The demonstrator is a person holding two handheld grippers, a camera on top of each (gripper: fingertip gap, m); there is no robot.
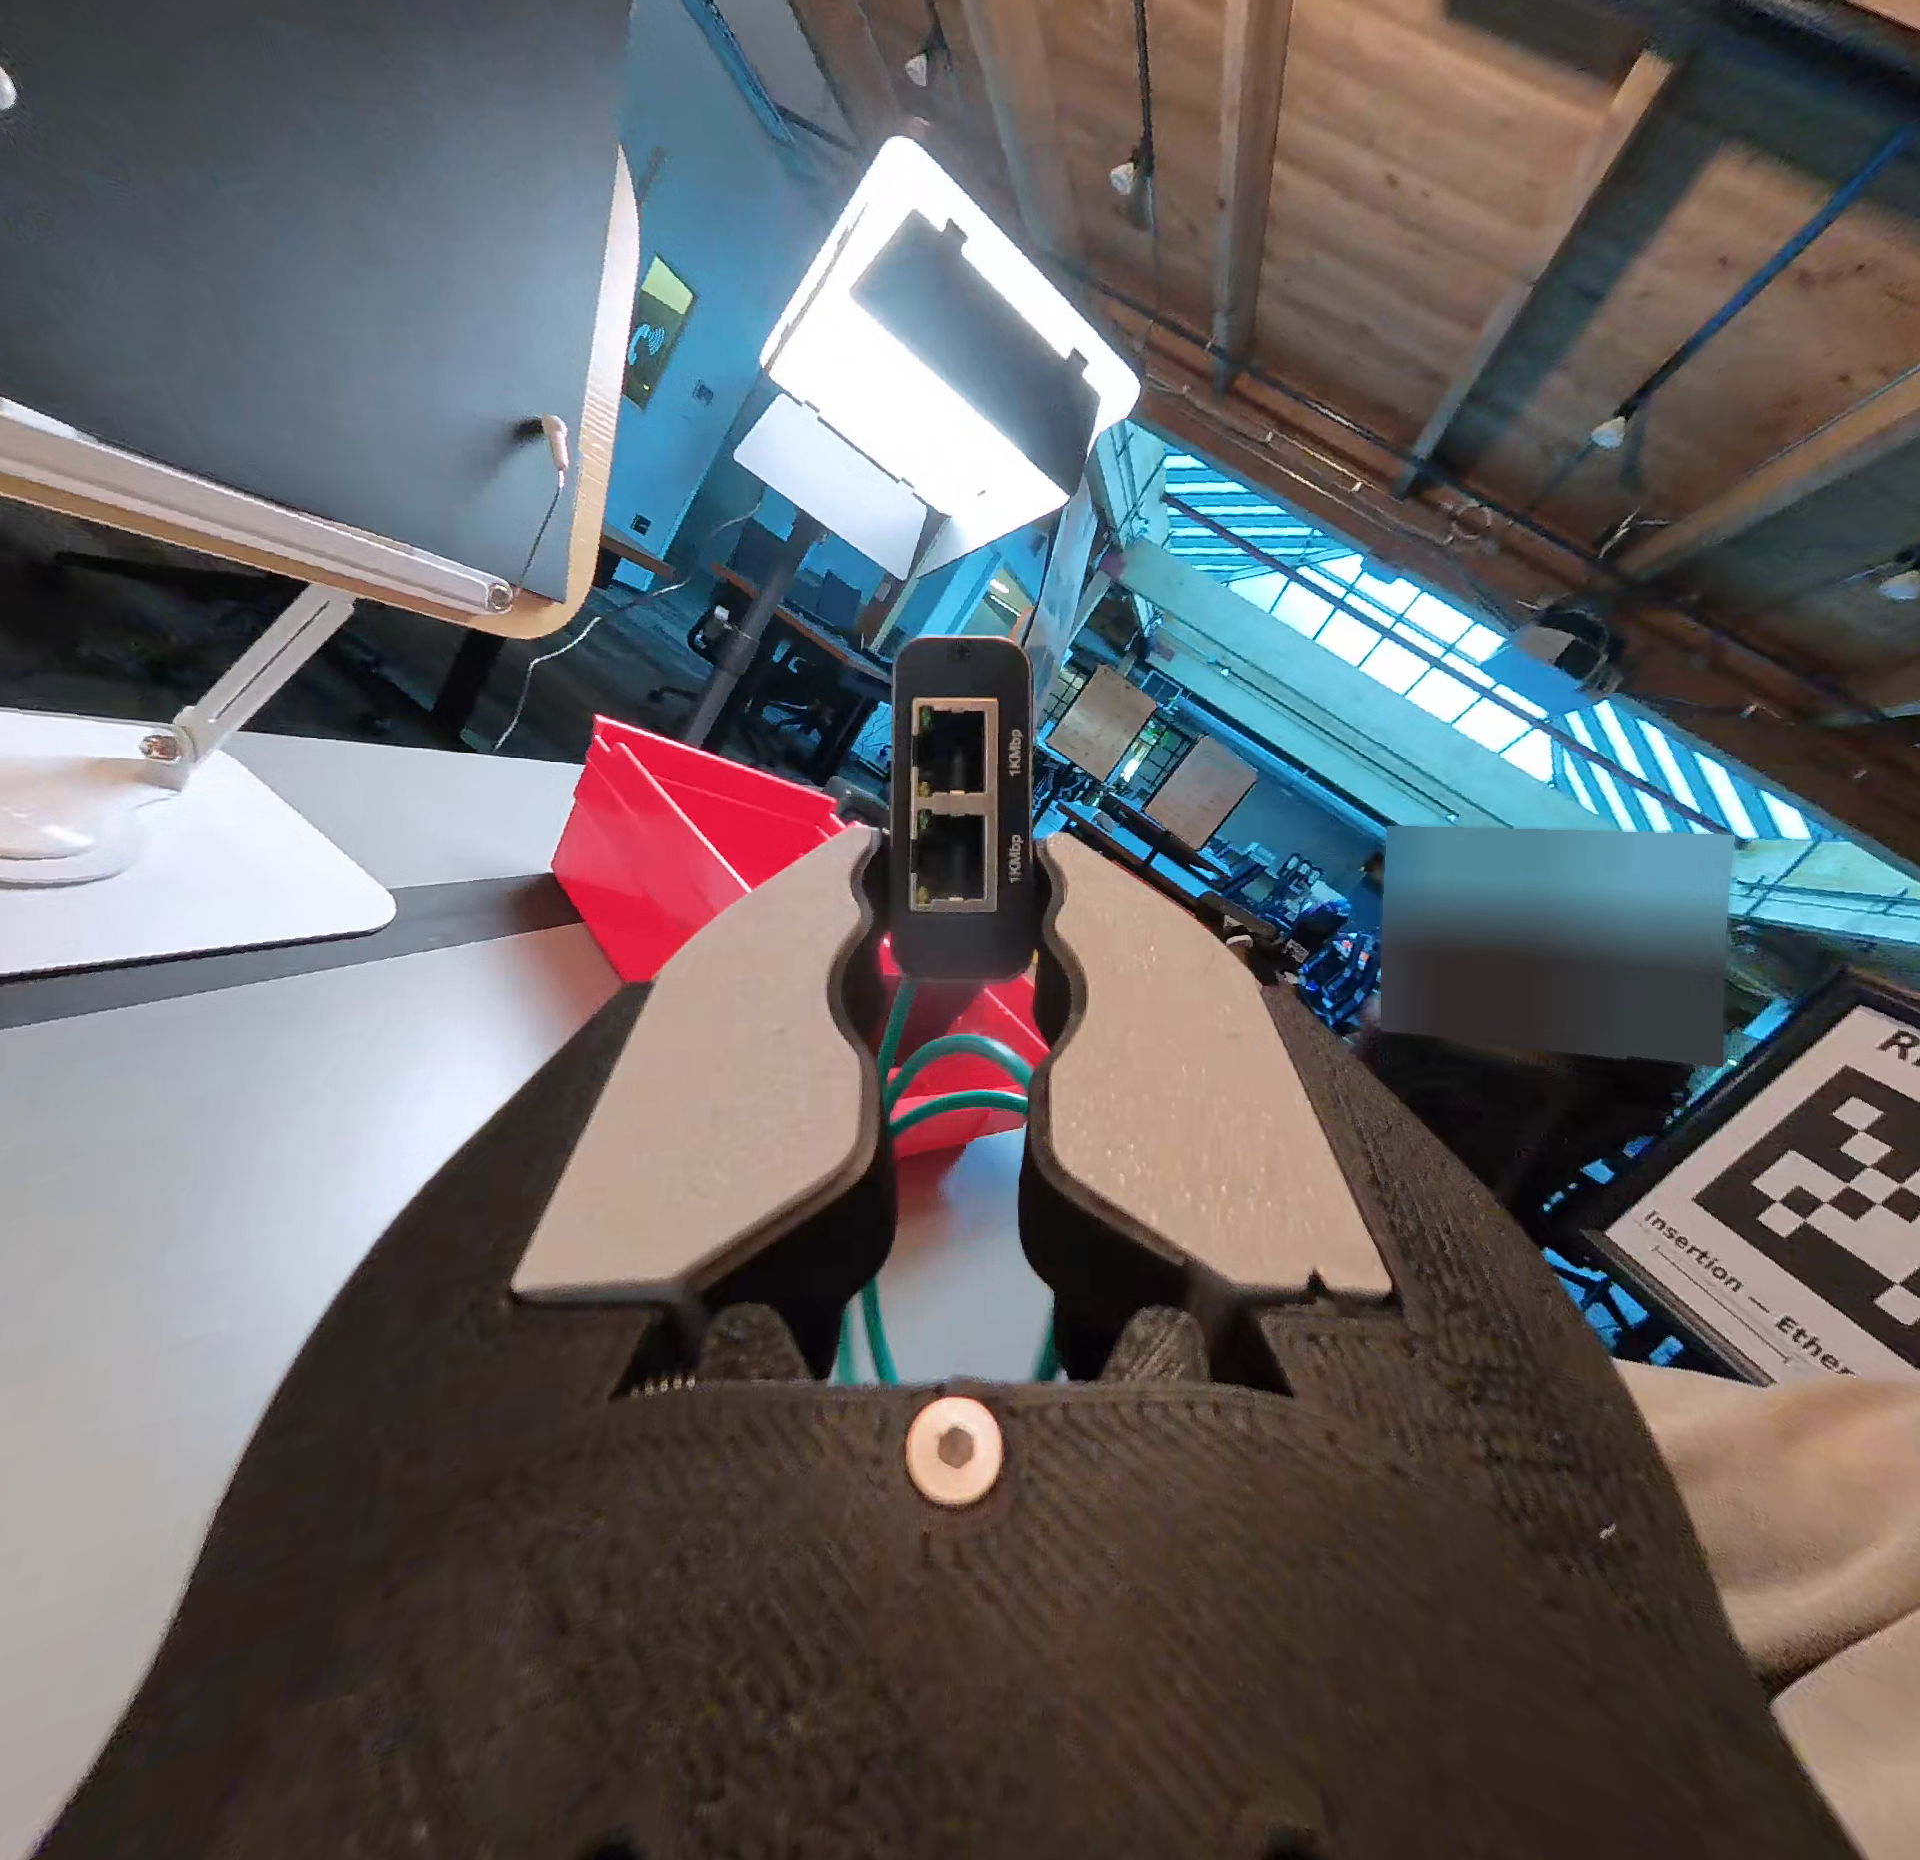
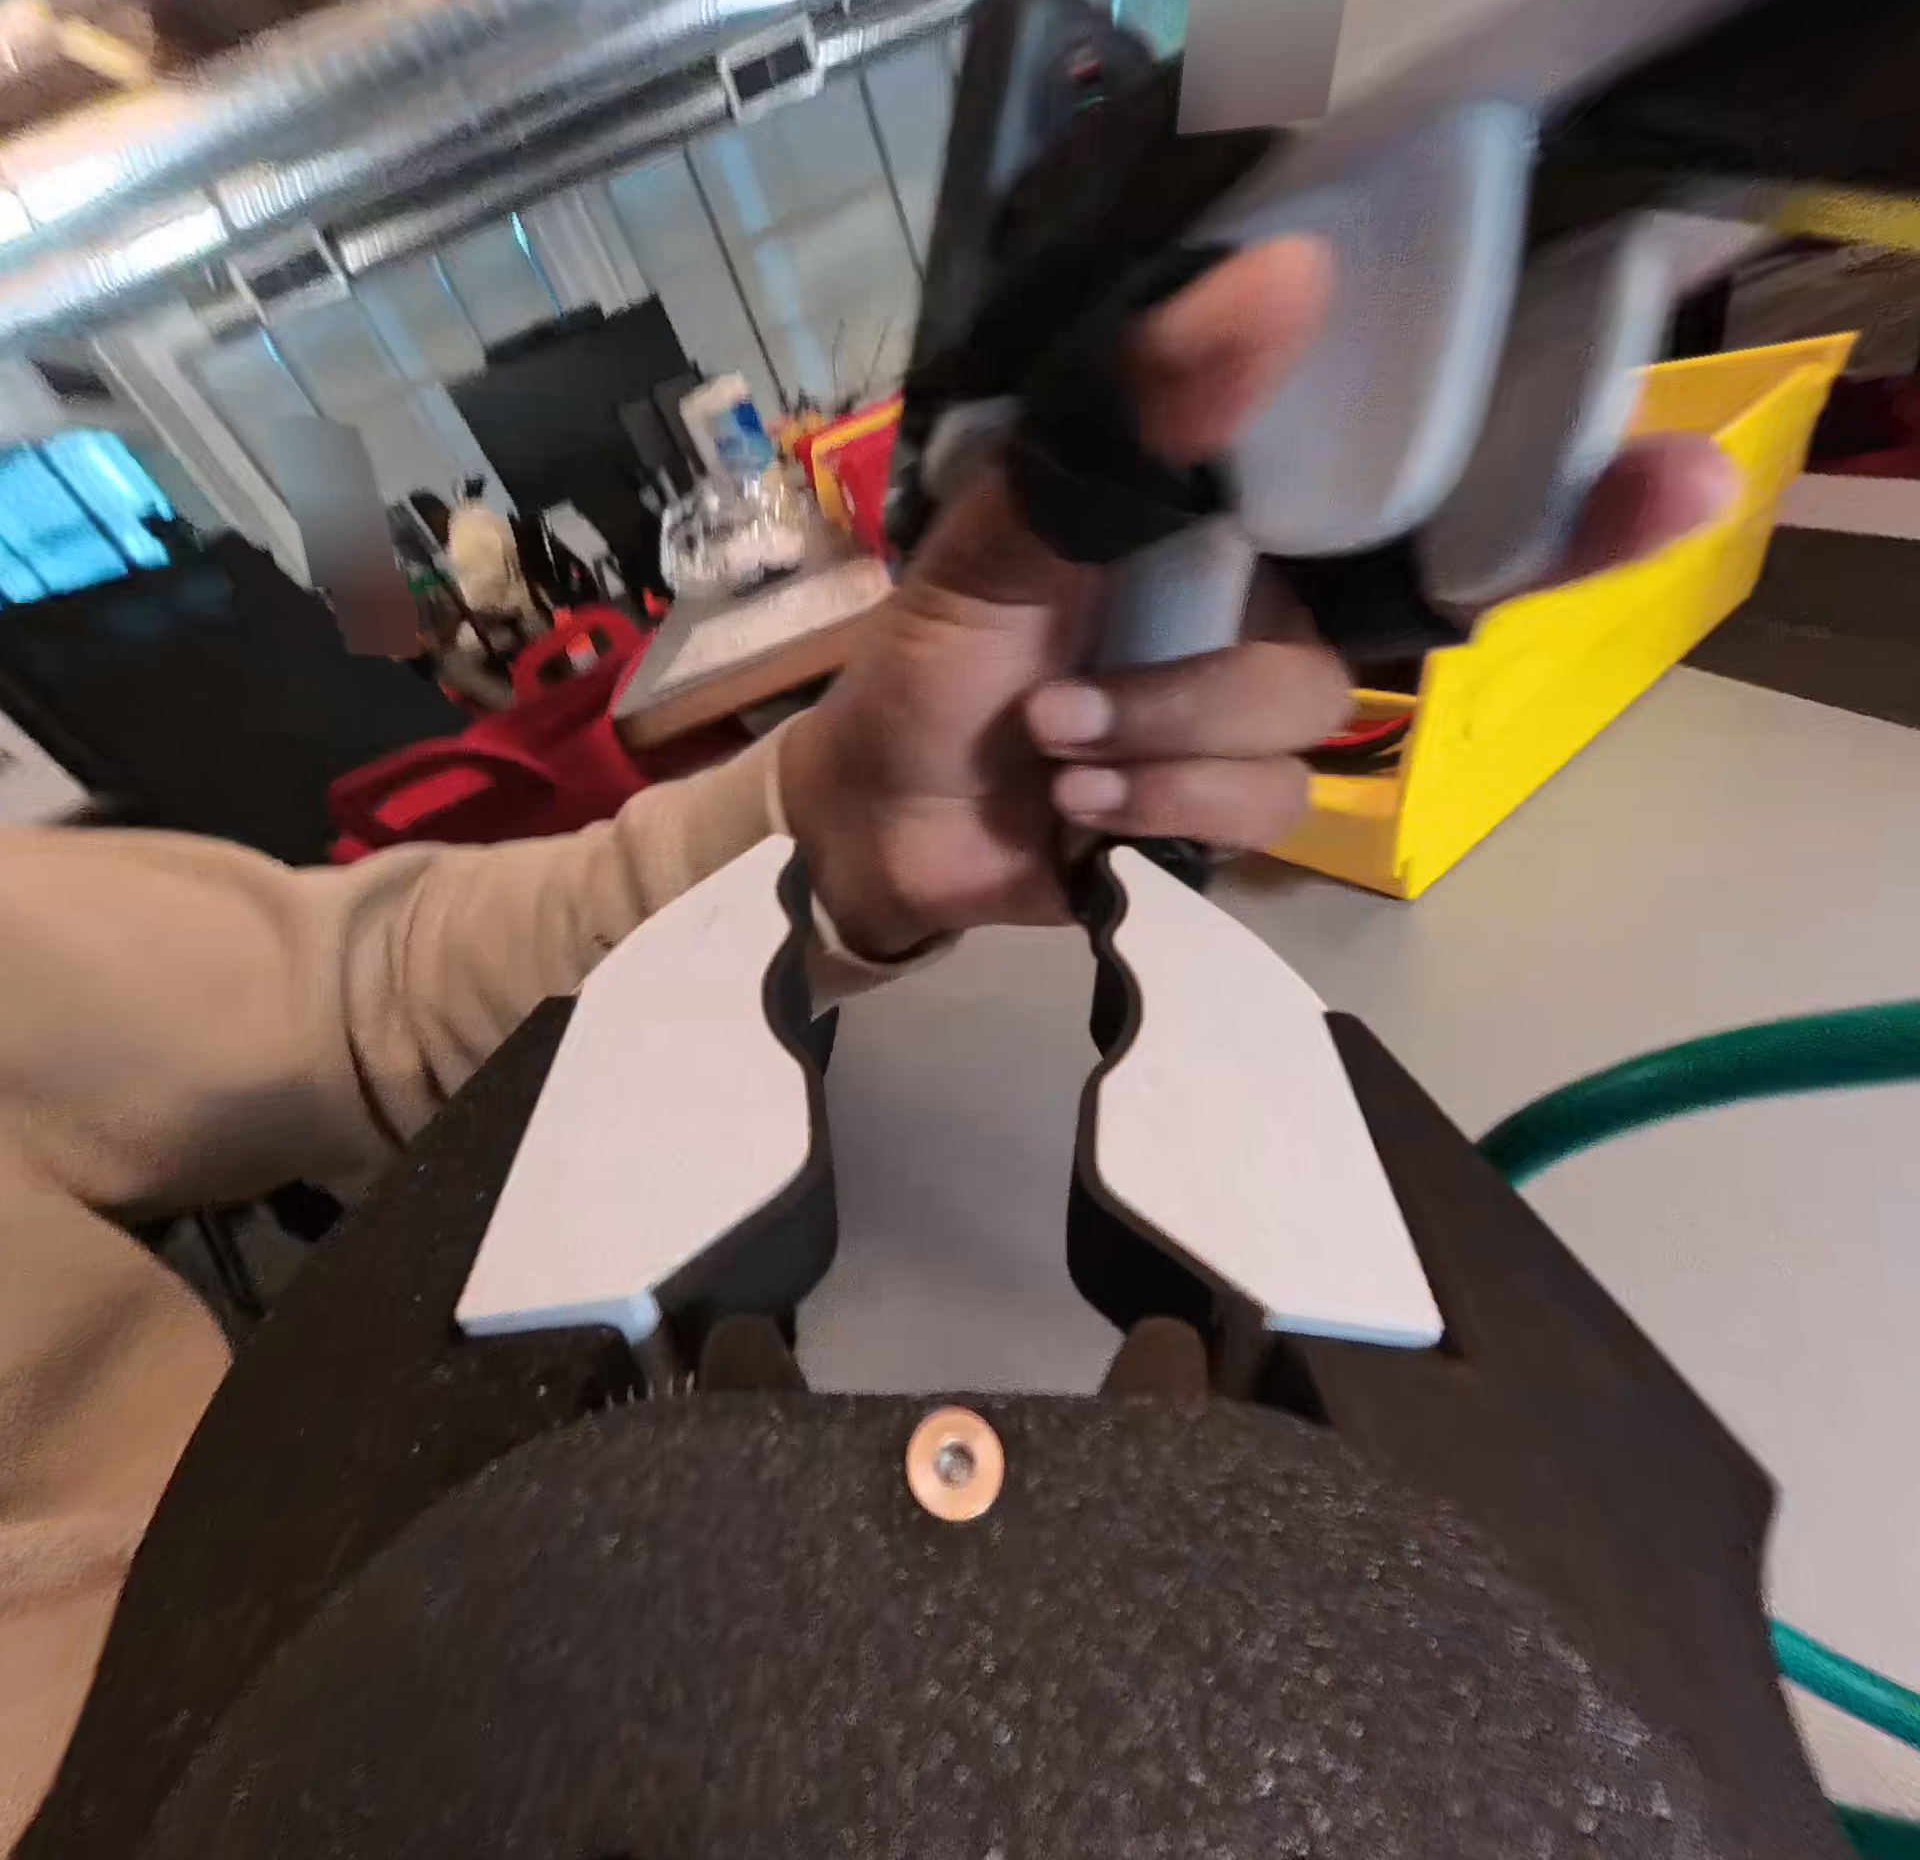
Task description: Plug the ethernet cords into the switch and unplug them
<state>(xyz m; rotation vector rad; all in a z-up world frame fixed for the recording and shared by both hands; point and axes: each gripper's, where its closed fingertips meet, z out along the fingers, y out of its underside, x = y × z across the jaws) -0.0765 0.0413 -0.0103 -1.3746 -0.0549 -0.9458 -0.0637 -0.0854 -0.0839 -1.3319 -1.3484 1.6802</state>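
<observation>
My left gripper [image 1: 958, 875] is shut on a small black switch [image 1: 961, 761] and holds it upright above the table. Its two ports, one above the other, face the camera and both look empty. A green ethernet cord [image 1: 940, 1083] loops on the table below the fingers [image 1: 727, 1062]. My right gripper [image 2: 951, 885] is open and empty, low over the grey table. Ahead of it a person's hand [image 2: 935, 750] holds the other gripper [image 2: 1351, 356], blurred. The green cord [image 2: 1683, 1078] curves along the table at right.
A red bin [image 1: 686, 844] stands behind the switch. A monitor on a white stand [image 1: 177, 834] is at left. A marker board [image 1: 1808, 1187] stands at right. A yellow bin [image 2: 1579, 615] sits on the grey table [image 2: 1558, 979]. A beige sleeve [image 2: 260, 979] crosses the left. The grippers' ends are close to 15 centimeters from one another.
</observation>
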